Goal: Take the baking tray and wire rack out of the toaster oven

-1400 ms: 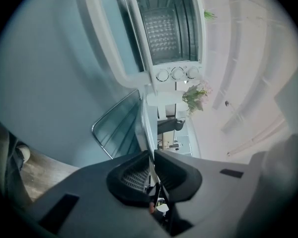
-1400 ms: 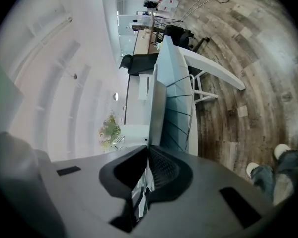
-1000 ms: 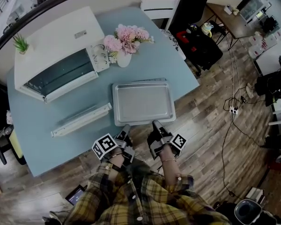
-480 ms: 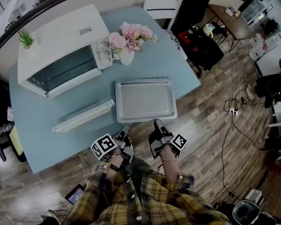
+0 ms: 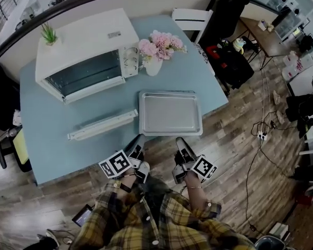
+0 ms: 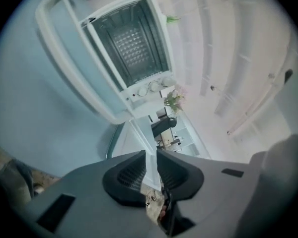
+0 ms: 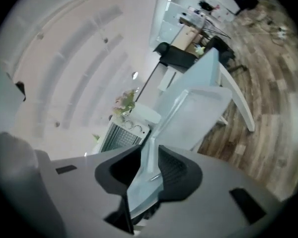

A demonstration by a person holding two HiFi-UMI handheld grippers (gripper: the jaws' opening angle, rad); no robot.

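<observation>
No text, brand name or number is legible in any view.

White box-shaped toaster oven point(image 5: 83, 38): a small grey rectangular label point(image 5: 113, 34) sits on its top panel, and its print is too small to read. The markings around the control knobs point(image 5: 129, 61) on its front are also illegible.

Left gripper point(image 5: 139, 138) and right gripper point(image 5: 179, 140): each carries a cube, the left cube point(image 5: 116, 164) and the right cube point(image 5: 204, 167). Both are faced with black-and-white square marker patterns, not letters or digits.
</observation>
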